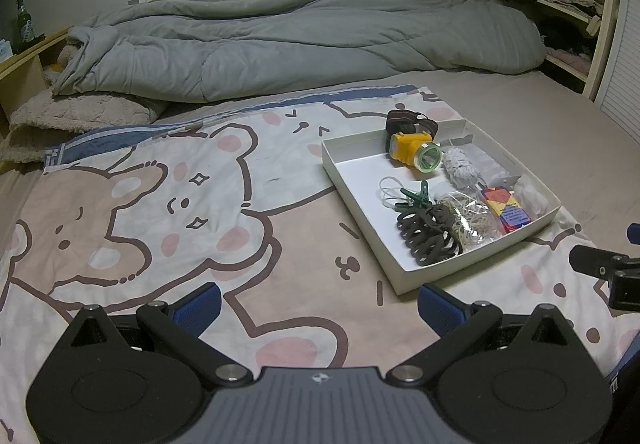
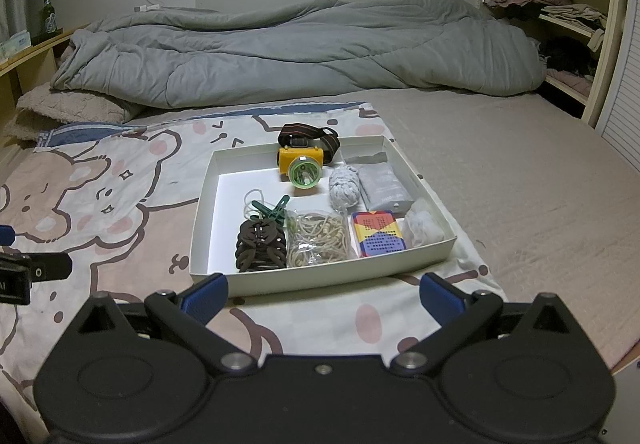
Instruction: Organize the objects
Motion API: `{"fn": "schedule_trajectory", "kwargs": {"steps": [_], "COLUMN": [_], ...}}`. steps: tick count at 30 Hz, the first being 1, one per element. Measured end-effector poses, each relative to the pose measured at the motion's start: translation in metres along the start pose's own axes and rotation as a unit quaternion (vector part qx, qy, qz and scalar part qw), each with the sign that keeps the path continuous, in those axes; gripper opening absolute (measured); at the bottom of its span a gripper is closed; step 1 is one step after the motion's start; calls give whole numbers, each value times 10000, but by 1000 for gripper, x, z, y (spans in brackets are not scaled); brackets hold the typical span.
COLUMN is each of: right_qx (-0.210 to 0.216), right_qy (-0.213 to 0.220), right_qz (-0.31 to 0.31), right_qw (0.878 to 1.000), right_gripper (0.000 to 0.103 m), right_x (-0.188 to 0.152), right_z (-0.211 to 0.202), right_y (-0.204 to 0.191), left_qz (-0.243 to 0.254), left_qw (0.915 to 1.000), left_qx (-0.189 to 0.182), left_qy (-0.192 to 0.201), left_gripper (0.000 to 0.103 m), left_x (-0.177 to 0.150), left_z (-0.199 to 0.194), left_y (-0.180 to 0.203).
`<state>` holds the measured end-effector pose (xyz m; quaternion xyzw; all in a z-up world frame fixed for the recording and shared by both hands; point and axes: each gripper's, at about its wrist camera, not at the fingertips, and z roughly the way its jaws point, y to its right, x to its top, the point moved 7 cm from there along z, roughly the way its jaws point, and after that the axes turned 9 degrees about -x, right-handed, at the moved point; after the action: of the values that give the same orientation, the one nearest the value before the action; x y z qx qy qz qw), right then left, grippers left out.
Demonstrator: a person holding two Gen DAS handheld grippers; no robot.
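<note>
While both pairs of fingers are spread and empty above the bed, the headlamp lies at the far side of the white tray; rigid and light, it is probably best gripped across its yellow body.

One tray — one headlamp, one clothespin, one bottle.

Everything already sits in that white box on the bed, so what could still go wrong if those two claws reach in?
The shallow white cardboard tray rests on soft bedding, so a push could tip or slide it. The green plastic clothespin lies against the dark brown hair claws and a thin white loop, so lifting one might drag the others. The clear bag of rubber bands looks slippery for the open right gripper.
</note>
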<state>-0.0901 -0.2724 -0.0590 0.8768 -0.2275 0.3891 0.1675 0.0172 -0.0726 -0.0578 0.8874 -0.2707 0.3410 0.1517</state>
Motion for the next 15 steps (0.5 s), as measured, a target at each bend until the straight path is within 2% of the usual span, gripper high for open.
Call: {"fn": "schedule_trajectory", "kwargs": {"steps": [15], "right_qx": [-1], "right_qy": [-4], "right_qz": [1], "right_qw": [10000], "right_gripper": [103], "right_x": [0], "right_z": [0], "right_y": [0], "left_qz": [3], "left_qw": [10000], "left_qx": [-30], "left_qy": [5], "left_gripper": [103], "left_x": [1], "left_z": [0], "left_y": [1]}}
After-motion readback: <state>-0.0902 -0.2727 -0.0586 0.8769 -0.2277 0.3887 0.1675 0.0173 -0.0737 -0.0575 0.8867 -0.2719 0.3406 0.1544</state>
